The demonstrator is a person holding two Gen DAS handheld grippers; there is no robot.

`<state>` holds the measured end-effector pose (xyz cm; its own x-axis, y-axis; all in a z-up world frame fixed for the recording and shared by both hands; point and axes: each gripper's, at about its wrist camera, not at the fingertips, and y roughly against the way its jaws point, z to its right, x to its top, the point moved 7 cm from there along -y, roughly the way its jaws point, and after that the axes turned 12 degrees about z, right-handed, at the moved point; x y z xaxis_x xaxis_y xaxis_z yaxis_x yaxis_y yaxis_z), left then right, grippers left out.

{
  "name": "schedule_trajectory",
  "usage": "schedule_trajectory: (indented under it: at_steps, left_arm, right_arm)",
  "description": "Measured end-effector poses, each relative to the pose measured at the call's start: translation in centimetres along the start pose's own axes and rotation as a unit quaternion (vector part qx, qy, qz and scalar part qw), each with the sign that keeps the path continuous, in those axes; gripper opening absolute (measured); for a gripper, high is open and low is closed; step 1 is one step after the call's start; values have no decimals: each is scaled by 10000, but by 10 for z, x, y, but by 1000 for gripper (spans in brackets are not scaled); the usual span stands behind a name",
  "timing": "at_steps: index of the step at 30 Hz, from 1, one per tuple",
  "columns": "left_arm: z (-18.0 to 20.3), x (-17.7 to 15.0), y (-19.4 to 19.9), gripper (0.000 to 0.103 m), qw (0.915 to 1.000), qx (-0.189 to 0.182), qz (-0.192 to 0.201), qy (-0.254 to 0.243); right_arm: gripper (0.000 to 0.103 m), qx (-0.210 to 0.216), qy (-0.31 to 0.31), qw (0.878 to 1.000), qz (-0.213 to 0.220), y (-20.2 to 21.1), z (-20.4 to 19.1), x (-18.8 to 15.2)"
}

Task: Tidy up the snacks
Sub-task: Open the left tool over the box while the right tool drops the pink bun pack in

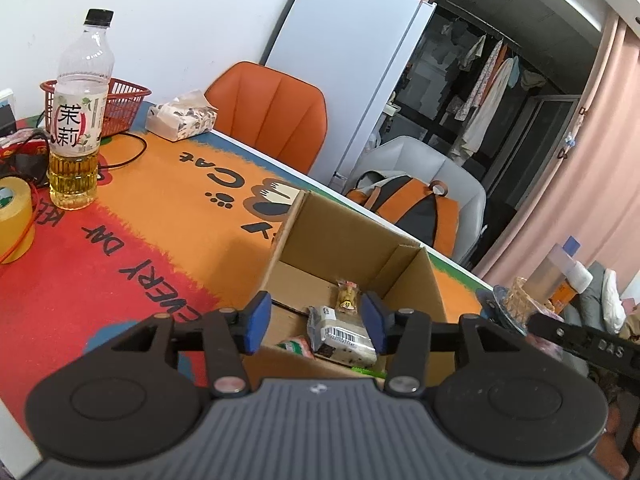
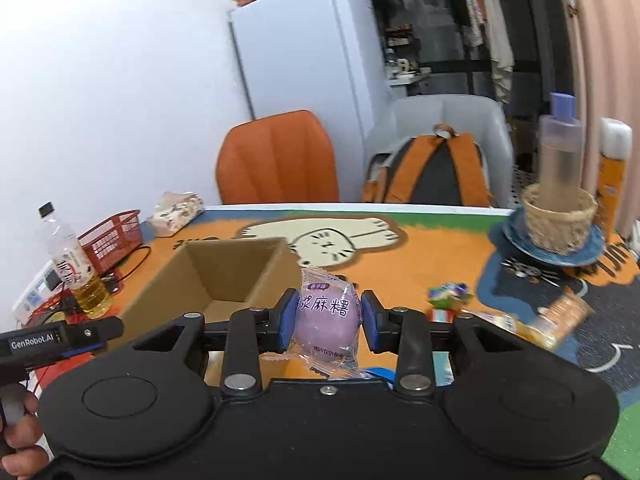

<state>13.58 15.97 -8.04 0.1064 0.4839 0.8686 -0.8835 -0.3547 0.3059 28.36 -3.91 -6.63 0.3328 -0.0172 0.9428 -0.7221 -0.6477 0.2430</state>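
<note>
An open cardboard box (image 1: 404,264) stands on the colourful mat. Inside it lie a grey-white barcode packet (image 1: 340,336), a small clear packet of nuts (image 1: 347,295) and a green-red wrapper (image 1: 294,347). My left gripper (image 1: 312,322) hovers over the box's near edge, open, nothing between its blue pads. My right gripper (image 2: 327,318) is shut on a purple mochi packet (image 2: 326,316), held above the mat just right of the box (image 2: 224,276). Loose snacks lie on the mat to the right: a colourful candy wrapper (image 2: 446,298) and a blurred orange packet (image 2: 560,316).
A tea bottle (image 1: 78,112), red basket (image 1: 120,106), tissue pack (image 1: 182,118), yellow tape roll (image 1: 14,216) and cables sit at the left. A woven cup on a blue plate (image 2: 560,224) stands at right. Orange chair (image 2: 276,160) and grey chair with backpack (image 2: 432,168) lie beyond the table.
</note>
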Motion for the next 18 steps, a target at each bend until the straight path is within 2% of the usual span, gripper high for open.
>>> schedule_trajectory:
  at_steps: [6,8,10,14,18]
  left_arm:
    - [-4,4,6,49,9999,-83,-15,82]
    - [-4,9,11,54,9999,-73,22,79]
    - [-4,17,17,64,9998,-112,167,20]
    - [-9,29,23,67,9994,17,350,-60]
    - [-18,29,20,68,9994,122,319,-32]
  right_arm:
    - [35,198,94,9997,-64,-14,-25,-1]
    - [35,253,107,9996,-82,-18,-32,-1]
    - [35,320,111,9994,-96,-23,-39,0]
    - [35,466,112,9988,-115,-32,-53,-1]
    - [35,625,136,9979,-84,-38,-68,0]
